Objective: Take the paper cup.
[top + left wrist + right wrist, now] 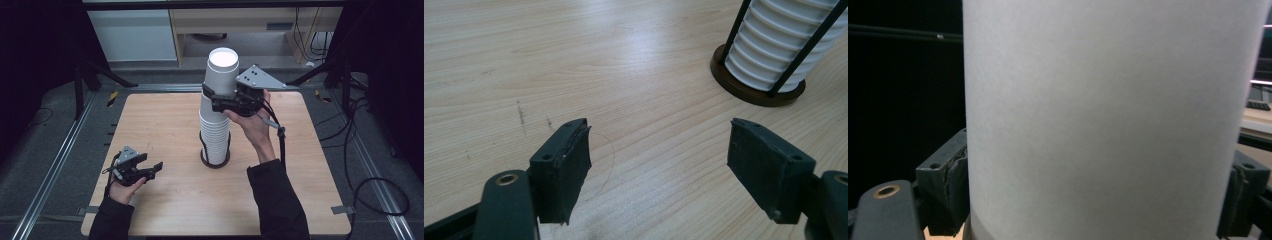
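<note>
1. The right gripper (212, 95) holds the top cup (222, 70) by its side wall, well above the table (165, 195). A side grip like this leaves the open mouth free and lets the cup slide straight up off the ones below.
2. The stack of cups (215, 135) stands upright in a wire holder (215, 161) near the middle of the table; the rods probably keep the pile from tipping while one cup is pulled away.
3. In the right gripper view the cup (1113, 120) sits between the two pads (945, 185), one on each side, both pressed against the wall.
4. The left gripper (156, 167) rests low at the near left of the table, apart from the stack. Its jaws stand parted with nothing between them; bare wood shows in the gap.
5. From the left gripper view the holder's base (756, 92) lies ahead and to the right, out of reach, so this hand seems to be waiting.
</note>
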`<move>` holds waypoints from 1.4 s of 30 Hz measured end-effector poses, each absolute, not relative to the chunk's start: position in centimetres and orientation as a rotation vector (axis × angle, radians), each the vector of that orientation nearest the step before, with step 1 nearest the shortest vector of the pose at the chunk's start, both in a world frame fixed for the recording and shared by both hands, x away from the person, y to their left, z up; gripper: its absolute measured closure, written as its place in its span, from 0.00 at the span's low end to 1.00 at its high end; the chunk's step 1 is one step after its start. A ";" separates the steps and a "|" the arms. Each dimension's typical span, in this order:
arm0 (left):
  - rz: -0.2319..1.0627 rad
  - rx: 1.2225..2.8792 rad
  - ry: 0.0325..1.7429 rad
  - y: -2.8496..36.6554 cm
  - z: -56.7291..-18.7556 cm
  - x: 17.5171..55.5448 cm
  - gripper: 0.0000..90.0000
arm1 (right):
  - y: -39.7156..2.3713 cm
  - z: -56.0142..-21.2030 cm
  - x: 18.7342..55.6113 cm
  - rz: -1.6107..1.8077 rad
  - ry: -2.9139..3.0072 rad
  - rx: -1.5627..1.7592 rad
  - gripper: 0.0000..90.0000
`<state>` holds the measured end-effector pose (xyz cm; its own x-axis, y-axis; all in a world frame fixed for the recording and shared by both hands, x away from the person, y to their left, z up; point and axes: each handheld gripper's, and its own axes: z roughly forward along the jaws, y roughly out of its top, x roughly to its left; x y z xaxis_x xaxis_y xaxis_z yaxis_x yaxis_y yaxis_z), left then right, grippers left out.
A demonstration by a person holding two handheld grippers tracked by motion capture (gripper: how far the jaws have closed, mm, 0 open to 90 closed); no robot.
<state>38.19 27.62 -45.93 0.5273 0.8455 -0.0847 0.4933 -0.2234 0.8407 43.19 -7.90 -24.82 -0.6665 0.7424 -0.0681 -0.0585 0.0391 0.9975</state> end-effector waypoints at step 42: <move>0.458 1.922 1.028 26.8 -45.7 37.8 0.27 | -17.1 -36.6 37.2 1.470 2.023 0.788 0.14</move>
